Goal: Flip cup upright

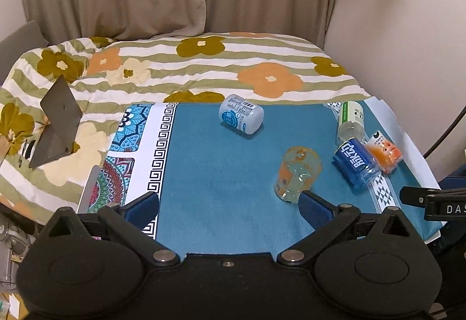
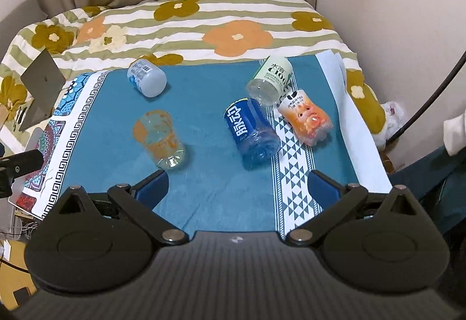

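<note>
Several cut-bottle cups lie on their sides on the blue cloth (image 1: 221,189) (image 2: 209,127): a clear one with orange print (image 1: 297,174) (image 2: 158,138), a pale blue one (image 1: 241,117) (image 2: 147,77), a dark blue one (image 1: 356,164) (image 2: 252,133), a green-and-white one (image 1: 351,120) (image 2: 269,79) and an orange face-print one (image 1: 384,152) (image 2: 305,119). My left gripper (image 1: 228,205) is open and empty; its right finger is just in front of the clear orange cup. My right gripper (image 2: 237,190) is open and empty, below the dark blue cup.
The cloth covers a table pushed against a bed with a flowered striped quilt (image 1: 189,66). A grey folded stand (image 1: 55,127) rests on the quilt at left. Curtains and a wall are behind. A dark cable (image 2: 428,104) hangs at the right.
</note>
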The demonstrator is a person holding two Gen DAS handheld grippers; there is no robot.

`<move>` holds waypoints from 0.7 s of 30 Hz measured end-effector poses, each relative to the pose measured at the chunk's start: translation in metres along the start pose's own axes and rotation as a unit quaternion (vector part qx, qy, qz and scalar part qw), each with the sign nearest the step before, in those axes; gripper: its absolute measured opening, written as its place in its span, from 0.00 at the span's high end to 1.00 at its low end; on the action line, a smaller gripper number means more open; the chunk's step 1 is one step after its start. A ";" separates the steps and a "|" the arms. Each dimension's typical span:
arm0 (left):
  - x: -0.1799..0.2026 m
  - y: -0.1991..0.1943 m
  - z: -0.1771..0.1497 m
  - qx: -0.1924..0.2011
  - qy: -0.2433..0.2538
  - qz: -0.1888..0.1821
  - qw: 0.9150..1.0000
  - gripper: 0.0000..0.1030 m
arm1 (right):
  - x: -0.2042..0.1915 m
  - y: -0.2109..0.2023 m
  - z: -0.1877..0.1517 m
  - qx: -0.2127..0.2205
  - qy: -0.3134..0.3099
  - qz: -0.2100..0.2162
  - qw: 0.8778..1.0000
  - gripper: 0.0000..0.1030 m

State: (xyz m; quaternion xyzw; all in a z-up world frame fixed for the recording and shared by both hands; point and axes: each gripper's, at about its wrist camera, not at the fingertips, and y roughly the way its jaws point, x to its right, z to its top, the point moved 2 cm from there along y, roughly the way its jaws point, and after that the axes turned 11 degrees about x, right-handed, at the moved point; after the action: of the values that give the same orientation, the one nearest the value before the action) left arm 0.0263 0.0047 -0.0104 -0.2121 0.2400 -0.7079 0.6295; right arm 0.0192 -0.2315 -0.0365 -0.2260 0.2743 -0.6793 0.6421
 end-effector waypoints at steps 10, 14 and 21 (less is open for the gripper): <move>0.002 -0.003 0.000 0.007 0.011 -0.002 1.000 0.00 | -0.004 -0.001 -0.001 0.001 -0.001 0.002 1.000 0.00; 0.002 -0.003 0.000 0.008 0.012 -0.003 1.000 0.00 | -0.006 -0.001 0.000 0.003 0.000 0.001 1.000 0.00; 0.002 -0.003 0.001 0.008 0.013 -0.001 1.000 0.00 | -0.007 -0.001 -0.001 0.004 0.000 -0.002 1.000 0.00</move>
State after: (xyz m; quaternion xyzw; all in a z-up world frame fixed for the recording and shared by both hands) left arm 0.0246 0.0033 -0.0075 -0.1980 0.2420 -0.7131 0.6274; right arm 0.0187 -0.2248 -0.0364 -0.2235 0.2714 -0.6815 0.6419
